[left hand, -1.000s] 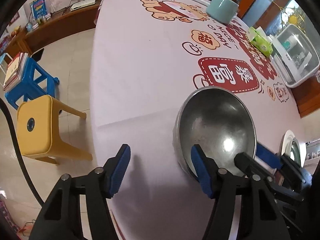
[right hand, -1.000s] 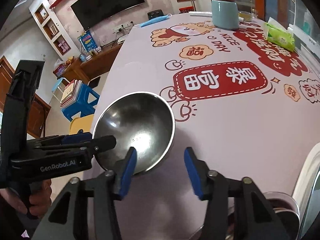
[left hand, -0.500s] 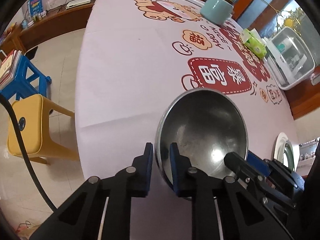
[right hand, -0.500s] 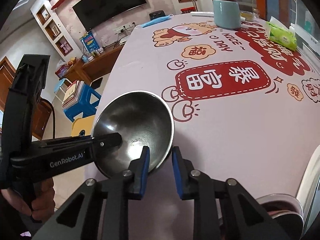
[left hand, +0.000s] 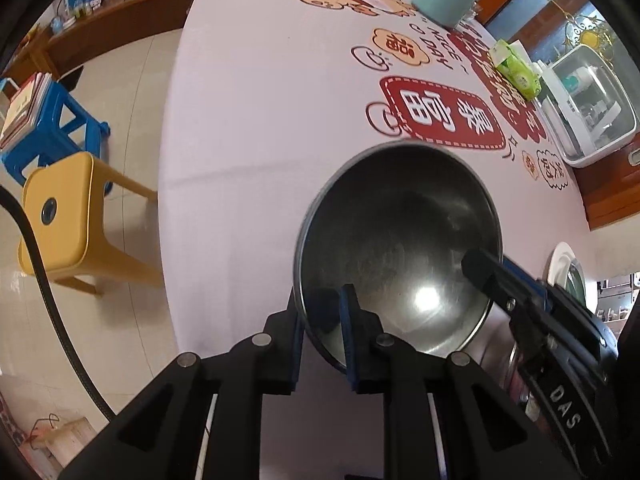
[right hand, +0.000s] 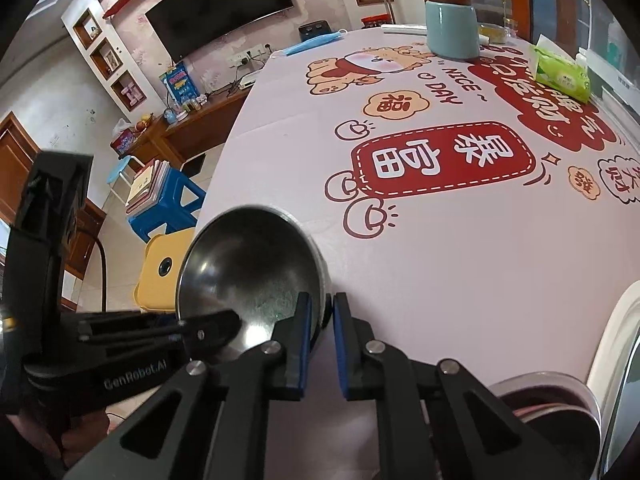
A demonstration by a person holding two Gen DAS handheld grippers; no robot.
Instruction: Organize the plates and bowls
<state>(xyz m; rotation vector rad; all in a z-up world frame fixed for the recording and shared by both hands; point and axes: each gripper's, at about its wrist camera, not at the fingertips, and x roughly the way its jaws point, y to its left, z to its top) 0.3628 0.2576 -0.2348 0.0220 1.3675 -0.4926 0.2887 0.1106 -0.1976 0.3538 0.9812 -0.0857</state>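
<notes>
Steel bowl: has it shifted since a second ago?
Yes. In the right wrist view the steel bowl now sits clear of the red printed label it nearly touched, nearer the table edge, rim tilted.

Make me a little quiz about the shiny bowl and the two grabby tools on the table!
1. True or false: the left tool pinches the rim of the metal bowl.
2. What does the right tool grip? A) the green tissue pack B) the bowl's rim C) the blue face mask
3. Fill in: the stool nearest the table, beside the bowl, is coloured ____.

Key
1. True: one pad sits inside the bowl and one outside.
2. B: its pads are closed on the rim, opposite the left tool.
3. Yellow: the yellow stool stands by the table edge, with a blue stool behind it.
</notes>
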